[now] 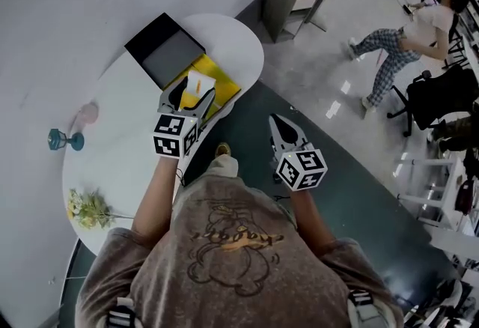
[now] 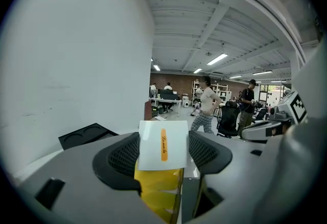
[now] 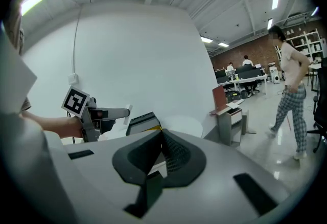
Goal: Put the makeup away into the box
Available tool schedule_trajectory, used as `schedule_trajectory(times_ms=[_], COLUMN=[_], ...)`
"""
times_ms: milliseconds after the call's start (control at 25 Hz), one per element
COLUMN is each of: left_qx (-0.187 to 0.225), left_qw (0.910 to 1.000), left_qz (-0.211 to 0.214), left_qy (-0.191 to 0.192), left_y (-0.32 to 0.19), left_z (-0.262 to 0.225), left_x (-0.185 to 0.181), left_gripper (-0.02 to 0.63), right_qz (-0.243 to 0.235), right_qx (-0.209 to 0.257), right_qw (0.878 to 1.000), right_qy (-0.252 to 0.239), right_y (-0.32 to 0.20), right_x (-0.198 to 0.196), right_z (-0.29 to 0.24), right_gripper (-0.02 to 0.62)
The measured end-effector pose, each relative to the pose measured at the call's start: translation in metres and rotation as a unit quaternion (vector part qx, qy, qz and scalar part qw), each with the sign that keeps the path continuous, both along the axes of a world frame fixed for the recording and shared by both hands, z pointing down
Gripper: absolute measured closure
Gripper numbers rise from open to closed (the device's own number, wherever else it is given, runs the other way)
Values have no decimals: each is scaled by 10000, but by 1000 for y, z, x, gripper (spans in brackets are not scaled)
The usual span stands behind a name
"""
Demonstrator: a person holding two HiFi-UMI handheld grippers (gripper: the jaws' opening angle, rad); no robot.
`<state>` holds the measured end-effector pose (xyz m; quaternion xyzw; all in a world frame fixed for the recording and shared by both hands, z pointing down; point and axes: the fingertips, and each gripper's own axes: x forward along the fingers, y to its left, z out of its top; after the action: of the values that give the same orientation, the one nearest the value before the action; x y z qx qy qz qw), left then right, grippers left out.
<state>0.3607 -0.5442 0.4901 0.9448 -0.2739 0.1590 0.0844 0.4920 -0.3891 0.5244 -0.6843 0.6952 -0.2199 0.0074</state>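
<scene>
Smooth white table (image 1: 123,120), matt black box (image 1: 166,49)

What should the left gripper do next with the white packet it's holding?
Probably carry it forward over the black box and lower it in. The left gripper grips the white packet above the yellow item, short of the box; the right gripper is shut, empty, beside the table.

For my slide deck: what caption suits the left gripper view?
Left gripper holding a white orange-striped makeup packet over the open yellow box.
</scene>
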Motion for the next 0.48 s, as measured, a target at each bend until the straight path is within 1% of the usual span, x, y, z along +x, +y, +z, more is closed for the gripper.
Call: schedule_trajectory(times_ms=[240, 480], left_qx=[-97, -168], left_qw=[9998, 9993], left_qz=[158, 296], left_qy=[-30, -167], left_y=[-32, -52], left_z=[5, 15], left_x=[24, 34], left_gripper=[286, 287], right_qz=[25, 66], right_qx=[-59, -49], right_qw=[10000, 9999], right_qy=[50, 101], right_y=[-40, -67], right_x=[18, 27], right_z=[-4, -14], right_gripper=[592, 592])
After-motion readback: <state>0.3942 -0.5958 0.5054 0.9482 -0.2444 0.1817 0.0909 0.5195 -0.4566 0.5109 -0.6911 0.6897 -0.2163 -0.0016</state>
